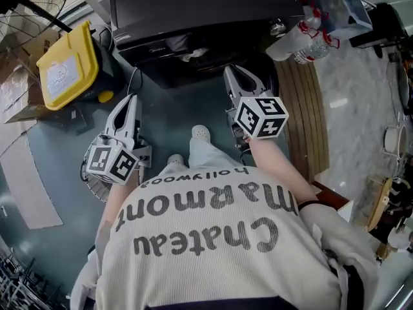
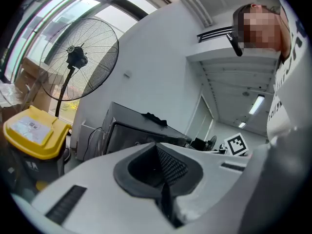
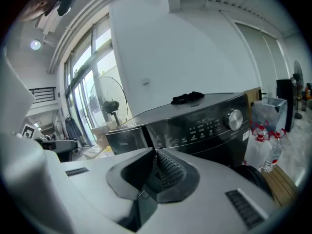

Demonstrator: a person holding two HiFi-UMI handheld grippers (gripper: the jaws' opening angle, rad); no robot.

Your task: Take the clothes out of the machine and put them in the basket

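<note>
Head view: left gripper point(image 1: 131, 102) and right gripper point(image 1: 233, 75) point at the washing machine point(image 1: 193, 5), positioned for approach. Pale fabric point(image 1: 185, 49) shows at its front.

Left gripper view: jaws together, empty.

Right gripper view: jaws together, empty. A dark garment point(image 3: 187, 97) lies on the machine top.

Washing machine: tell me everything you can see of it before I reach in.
The washing machine is a black, glossy front-loader standing upright on the grey floor. Its control panel carries a silver dial at the right and a row of symbols. A small dark item lies on its top. Pale clothes show at its front opening.
</note>
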